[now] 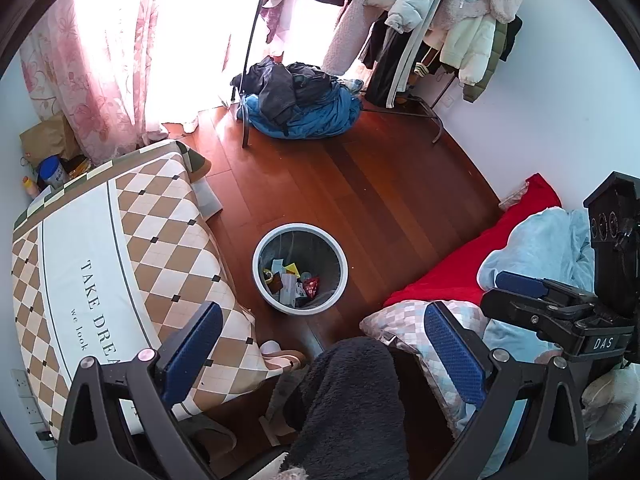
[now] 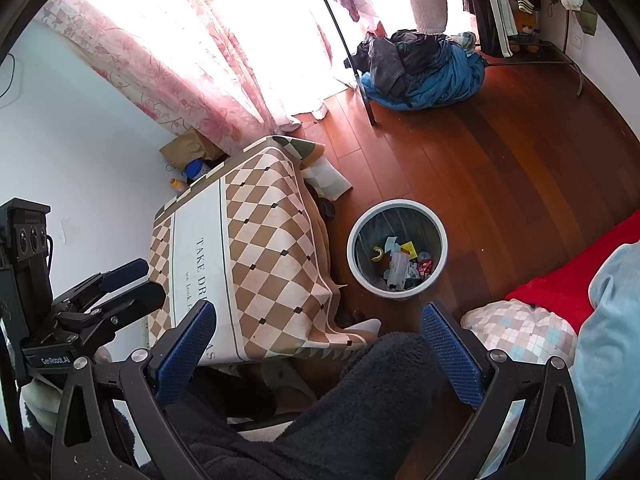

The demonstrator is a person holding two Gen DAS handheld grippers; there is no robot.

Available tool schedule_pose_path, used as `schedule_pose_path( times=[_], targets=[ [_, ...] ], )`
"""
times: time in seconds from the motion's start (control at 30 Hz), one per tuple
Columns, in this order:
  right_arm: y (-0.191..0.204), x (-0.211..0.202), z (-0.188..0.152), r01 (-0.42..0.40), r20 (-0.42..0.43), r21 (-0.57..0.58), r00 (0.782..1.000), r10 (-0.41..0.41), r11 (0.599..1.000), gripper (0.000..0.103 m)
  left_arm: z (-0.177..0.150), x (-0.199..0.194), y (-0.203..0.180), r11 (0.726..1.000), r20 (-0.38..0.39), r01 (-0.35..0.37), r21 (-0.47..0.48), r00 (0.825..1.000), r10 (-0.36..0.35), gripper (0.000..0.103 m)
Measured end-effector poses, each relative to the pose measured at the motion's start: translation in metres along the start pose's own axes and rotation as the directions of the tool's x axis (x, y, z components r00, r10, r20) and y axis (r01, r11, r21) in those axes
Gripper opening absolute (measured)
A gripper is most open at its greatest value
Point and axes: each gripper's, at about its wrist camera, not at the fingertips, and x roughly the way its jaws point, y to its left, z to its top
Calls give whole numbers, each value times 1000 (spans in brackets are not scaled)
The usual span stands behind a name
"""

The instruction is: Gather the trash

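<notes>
A round white trash bin with a grey liner stands on the wooden floor, ahead of both grippers. It holds trash: paper scraps, a red wrapper, a yellow slip and a banana peel. My left gripper is open and holds nothing; it hovers above a person's knee, short of the bin. My right gripper is likewise open and bare, with the bin just beyond its fingers. Each gripper shows side-on in the other's view: the right gripper and the left gripper.
A low table with a brown checked cloth stands left of the bin. A bed with a red blanket, pale blue duvet and checked pillow lies right. A person's dark fleece leg fills the foreground. A clothes pile and rack stand far back.
</notes>
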Motion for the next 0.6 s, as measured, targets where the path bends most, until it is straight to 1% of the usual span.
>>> schedule_pose_path(
  times=[0.3, 0.6],
  targets=[
    [0, 0, 0, 3, 0, -1, 1000, -3, 1000, 103, 2, 4, -3, 1000, -20, 12, 9, 1000, -11, 103],
    [0, 0, -3, 3, -1, 0, 1000, -3, 1000, 103, 4, 6, -4, 1000, -19, 11, 5, 1000, -11, 103]
  ],
)
